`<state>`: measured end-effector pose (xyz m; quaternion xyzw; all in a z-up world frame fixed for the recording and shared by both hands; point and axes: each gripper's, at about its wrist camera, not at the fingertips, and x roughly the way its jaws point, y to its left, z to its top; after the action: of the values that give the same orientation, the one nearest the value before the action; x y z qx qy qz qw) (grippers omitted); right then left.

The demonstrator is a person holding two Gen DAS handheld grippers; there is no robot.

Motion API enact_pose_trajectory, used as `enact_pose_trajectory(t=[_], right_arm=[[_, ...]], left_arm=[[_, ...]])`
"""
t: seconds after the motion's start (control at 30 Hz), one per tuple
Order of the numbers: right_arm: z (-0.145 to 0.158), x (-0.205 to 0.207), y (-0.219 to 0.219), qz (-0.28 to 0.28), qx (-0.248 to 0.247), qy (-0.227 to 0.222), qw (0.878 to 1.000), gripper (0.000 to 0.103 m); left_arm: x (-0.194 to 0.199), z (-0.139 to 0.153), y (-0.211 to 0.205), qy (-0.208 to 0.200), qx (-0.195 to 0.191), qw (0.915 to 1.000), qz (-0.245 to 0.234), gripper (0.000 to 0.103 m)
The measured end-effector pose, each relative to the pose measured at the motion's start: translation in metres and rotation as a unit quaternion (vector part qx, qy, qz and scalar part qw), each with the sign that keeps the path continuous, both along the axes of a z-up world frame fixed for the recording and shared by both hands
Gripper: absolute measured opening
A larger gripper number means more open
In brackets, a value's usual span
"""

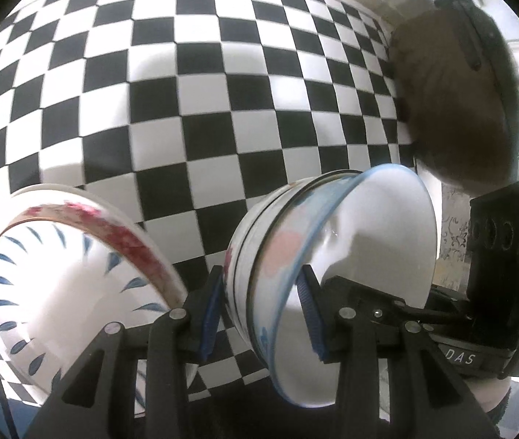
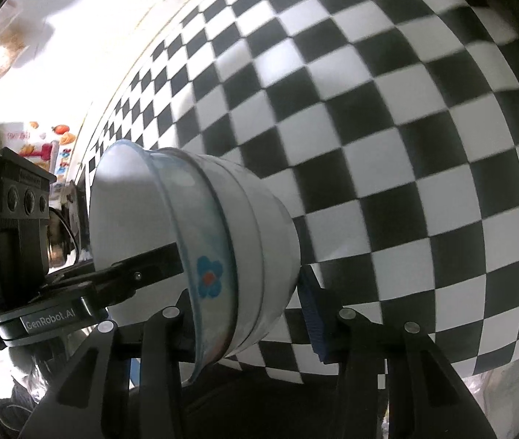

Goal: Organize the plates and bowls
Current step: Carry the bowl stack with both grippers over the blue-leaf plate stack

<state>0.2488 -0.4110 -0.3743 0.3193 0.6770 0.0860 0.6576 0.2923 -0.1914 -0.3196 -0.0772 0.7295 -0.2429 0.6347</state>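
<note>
Task status, as I judge it: partly done. Several bowls are nested together, so stacking is under way, but the stack is in the air and tipped on its side, not set down.

Far left in my left wrist view, a blue-petal bowl (image 1: 69,285) with a red-patterned rim sits apart from the stack, over the checkered surface (image 1: 222,91); it appears still to be gathered. A white plate edge shows behind it.

Next, my left fingers (image 1: 259,307) are clamped on the wall of the nested bowl stack (image 1: 332,256), one pad outside, one inside the innermost blue-rimmed bowl.

In my right wrist view, the same bowl stack (image 2: 222,256) lies between my right fingers (image 2: 244,314), which stand apart around its base. I cannot tell whether the pads touch it.

Obstructions: a dark round pan-like object (image 1: 460,102) stands at the right edge of the surface, near the stack. The rest of the checkered surface (image 2: 387,146) looks open for setting down.
</note>
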Motion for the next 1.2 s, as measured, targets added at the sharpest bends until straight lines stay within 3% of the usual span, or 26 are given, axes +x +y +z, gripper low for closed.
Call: enact_pose_trajectory(t=[0.23, 0.43, 0.83, 1.2], right_arm=[[0.027, 0.030, 0.056, 0.041, -0.003, -0.022, 0.999, 0.045], [0.031, 0.056, 0.113, 0.080, 0.003, -0.034, 0.996, 0.045], [0.012, 0.057, 0.185, 0.158, 0.014, -0.033, 0.987, 0.044], [-0.016, 0.062, 0.218, 0.184, 0.005, -0.016, 0.983, 0.043]], left_arm=[[0.000, 0.018, 0.038, -0.017, -0.002, 0.9991, 0.039, 0.036], [-0.004, 0.028, 0.081, -0.024, 0.004, 0.9968, 0.076, 0.036], [-0.009, 0.011, 0.160, -0.014, 0.028, 0.9879, 0.152, 0.036], [-0.013, -0.008, 0.179, -0.013, 0.047, 0.9859, 0.160, 0.036]])
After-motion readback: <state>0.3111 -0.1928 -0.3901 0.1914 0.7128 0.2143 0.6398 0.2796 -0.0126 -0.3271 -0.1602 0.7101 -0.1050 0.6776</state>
